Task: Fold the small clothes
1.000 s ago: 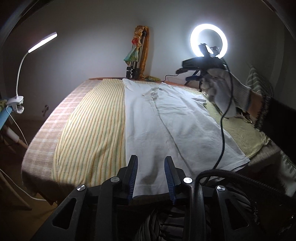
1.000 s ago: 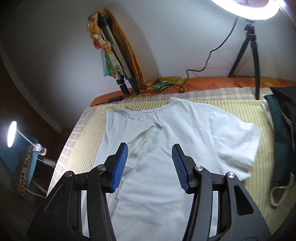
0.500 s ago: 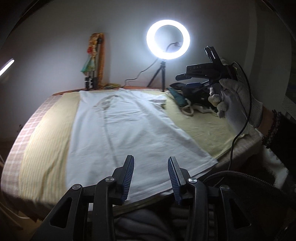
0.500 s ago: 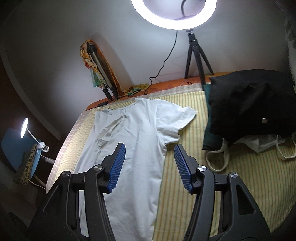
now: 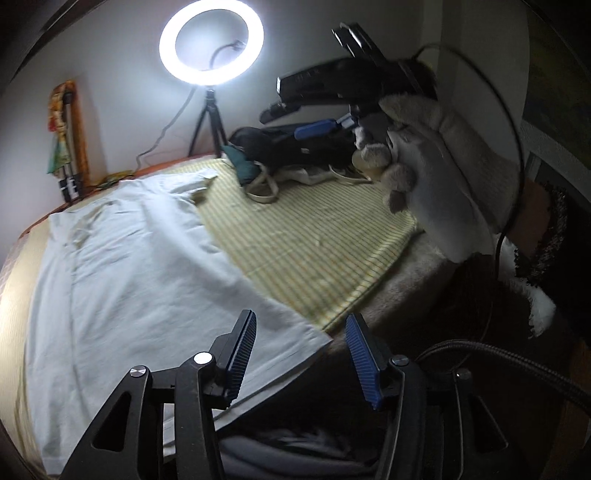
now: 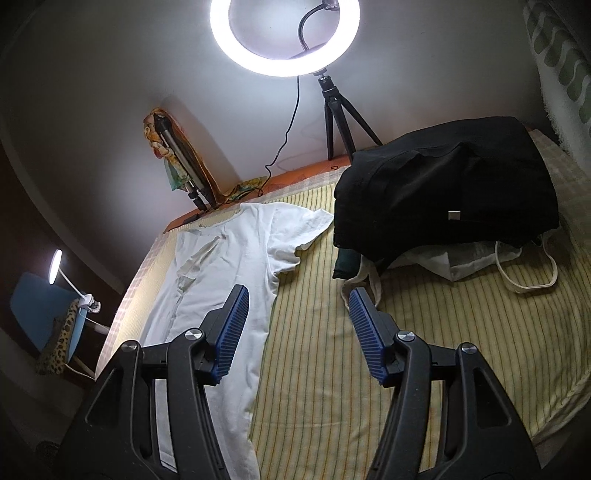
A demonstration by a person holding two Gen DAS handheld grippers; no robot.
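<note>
A white T-shirt [image 5: 129,280] lies flat on the yellow striped bed cover [image 5: 306,236], collar toward the far wall. It also shows in the right wrist view [image 6: 225,277]. My left gripper [image 5: 301,354] is open and empty, just above the shirt's near right hem corner at the bed's front edge. My right gripper [image 6: 295,328] is open and empty, held in the air over the shirt's right side edge; in the left wrist view it [image 5: 317,125] sits high at the right in a white-gloved hand.
A black bag [image 6: 443,188] with a white tote [image 6: 476,258] lies at the bed's far right. A ring light on a tripod [image 6: 284,33] stands at the back. A folded tripod with cloth [image 6: 177,166] leans on the wall. A desk lamp [image 6: 55,262] stands at left.
Both grippers have swung to the right: the shirt has slid leftward in both views and the black bag has come into view. My left gripper's jaws have opened wider.
</note>
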